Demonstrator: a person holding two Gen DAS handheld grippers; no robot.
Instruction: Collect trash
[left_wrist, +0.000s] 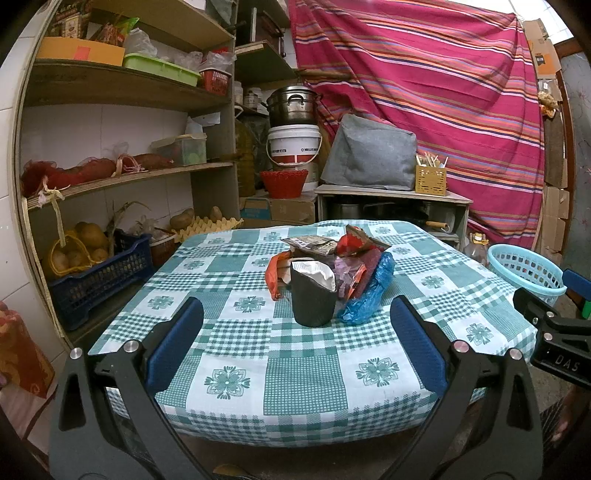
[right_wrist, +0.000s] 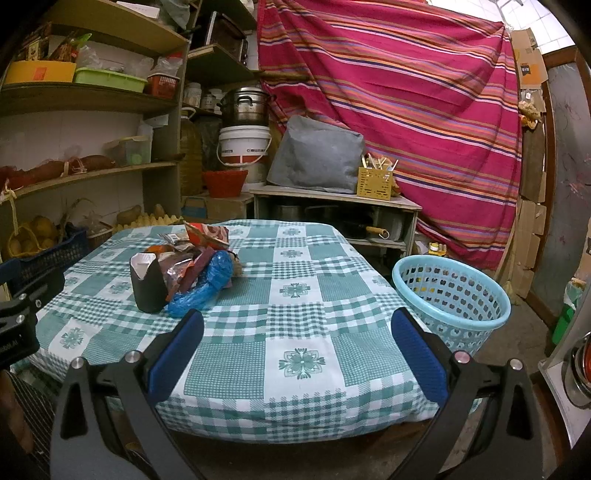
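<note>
A: Count?
B: One trash pile (left_wrist: 332, 273) mid-table, one black cup (left_wrist: 313, 293) touching its front, one blue basket (right_wrist: 452, 299) off the table's (right_wrist: 303, 325) right edge.
A: Claws?
B: My left gripper (left_wrist: 295, 343) and right gripper (right_wrist: 297, 347) both spread wide, holding nothing, at the near edge; bare cloth ahead.

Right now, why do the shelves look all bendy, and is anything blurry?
Left wrist view: the fisheye lens bows the shelves near the edge; the cup in the middle stays sharp. Right wrist view: same bending, the basket is clear, corners go black.

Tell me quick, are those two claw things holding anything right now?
Left gripper: open, holding nothing.
Right gripper: open, holding nothing.
</note>
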